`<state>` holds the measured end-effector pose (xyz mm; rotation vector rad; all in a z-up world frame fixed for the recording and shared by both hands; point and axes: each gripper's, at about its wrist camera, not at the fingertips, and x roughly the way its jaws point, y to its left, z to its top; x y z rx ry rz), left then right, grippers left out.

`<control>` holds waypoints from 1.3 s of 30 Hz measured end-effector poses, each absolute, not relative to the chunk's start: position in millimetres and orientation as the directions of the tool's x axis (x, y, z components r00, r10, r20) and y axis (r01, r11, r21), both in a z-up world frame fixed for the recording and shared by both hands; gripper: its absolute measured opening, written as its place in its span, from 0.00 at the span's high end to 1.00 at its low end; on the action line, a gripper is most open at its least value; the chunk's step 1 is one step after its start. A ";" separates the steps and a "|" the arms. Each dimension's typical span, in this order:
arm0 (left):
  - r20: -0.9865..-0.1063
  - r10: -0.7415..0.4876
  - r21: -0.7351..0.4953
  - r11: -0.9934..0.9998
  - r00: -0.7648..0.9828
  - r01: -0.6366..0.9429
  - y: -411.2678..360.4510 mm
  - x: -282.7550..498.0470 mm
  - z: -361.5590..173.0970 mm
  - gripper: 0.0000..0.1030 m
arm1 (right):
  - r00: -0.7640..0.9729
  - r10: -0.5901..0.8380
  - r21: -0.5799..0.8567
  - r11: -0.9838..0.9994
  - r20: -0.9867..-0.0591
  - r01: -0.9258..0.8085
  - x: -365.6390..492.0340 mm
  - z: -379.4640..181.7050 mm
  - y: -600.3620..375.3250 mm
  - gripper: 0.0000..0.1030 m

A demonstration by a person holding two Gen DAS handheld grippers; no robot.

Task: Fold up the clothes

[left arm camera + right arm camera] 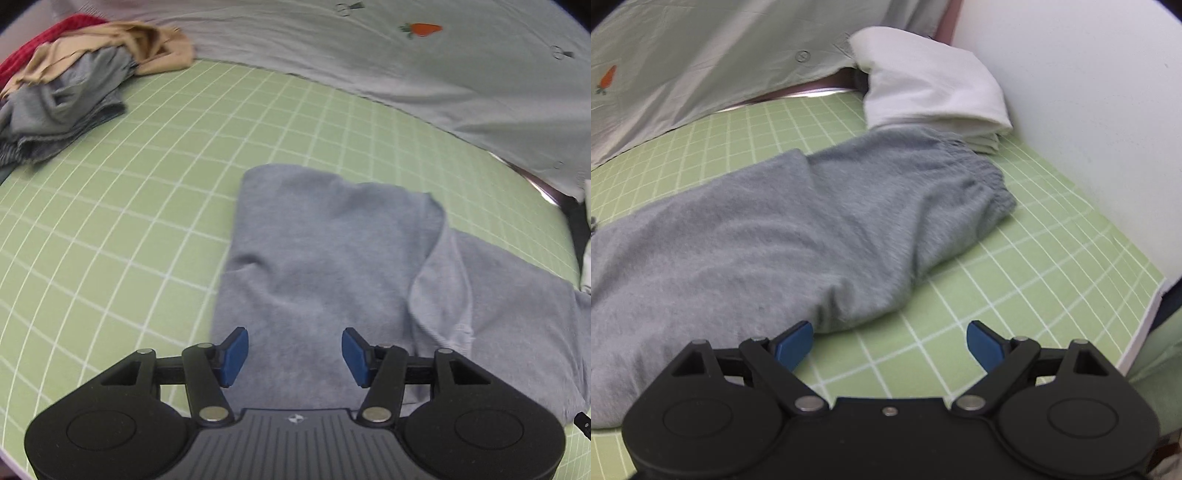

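A grey sweatpants garment [332, 258] lies partly folded on the green grid mat [129, 206], one layer doubled over on the left and a single layer stretching right. My left gripper [294, 357] hovers open just above its near part, blue pads [234, 356] apart and empty. In the right wrist view the same grey garment [798, 229] shows its elastic waistband [982, 173] at the far right. My right gripper [889, 343] is open over the mat by the garment's near edge, its left pad [794, 341] close to the fabric, nothing held.
A pile of unfolded clothes [74, 85], grey, tan and red, sits at the mat's far left. A pale sheet with carrot prints [406, 55] covers the back. A folded white garment [934, 88] rests at the far right beside a white wall [1089, 129].
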<state>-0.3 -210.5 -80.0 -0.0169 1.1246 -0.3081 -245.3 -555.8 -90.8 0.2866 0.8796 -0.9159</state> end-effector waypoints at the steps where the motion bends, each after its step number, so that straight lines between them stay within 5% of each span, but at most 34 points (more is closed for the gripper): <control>1: -0.889 -0.246 -0.165 0.959 0.386 0.232 -206.6 0.8 -81.2 0.36 | 0.313 -0.571 -0.141 0.614 -0.759 0.777 -239.4 -88.6 -552.2 0.12; 8: -0.924 -0.175 -0.066 0.949 0.341 0.308 -186.5 5.1 -88.3 0.30 | 0.456 -0.496 -0.092 0.744 -0.739 0.661 -173.0 -71.7 -503.2 0.12; 21: -0.917 -0.331 -0.189 0.853 0.223 0.487 -160.5 24.6 -104.9 0.33 | 0.613 -0.279 0.041 0.890 -0.739 0.454 -91.2 -74.1 -358.5 0.10; 24: -0.906 -0.359 -0.185 0.812 0.225 0.554 -160.8 23.2 -107.0 0.39 | 0.575 -0.326 -0.006 0.873 -0.750 0.487 -80.2 -91.5 -348.1 0.10; 27: -0.892 -0.381 -0.178 0.791 0.244 0.585 -158.2 22.5 -106.7 0.66 | 0.532 -0.370 -0.011 0.829 -0.762 0.560 -74.5 -105.2 -354.6 0.12; 28: -0.888 -0.394 -0.191 0.783 0.235 0.592 -156.7 23.3 -106.5 0.86 | 0.536 -0.358 0.023 0.816 -0.765 0.578 -75.9 -106.7 -358.8 0.22; 31: -0.871 -0.439 -0.230 0.761 0.221 0.607 -149.4 23.7 -103.2 0.92 | 0.570 -0.333 0.120 0.781 -0.751 0.613 -88.0 -99.7 -363.9 0.85; 32: -0.865 -0.452 -0.241 0.754 0.217 0.611 -146.4 23.8 -101.7 0.93 | 0.583 -0.326 0.151 0.768 -0.744 0.622 -92.8 -96.4 -364.9 0.93; 39: -0.862 -0.485 -0.315 0.740 0.146 0.595 -130.0 26.5 -102.7 0.92 | 0.551 -0.331 0.178 0.714 -0.766 0.677 -119.2 -94.1 -364.2 0.98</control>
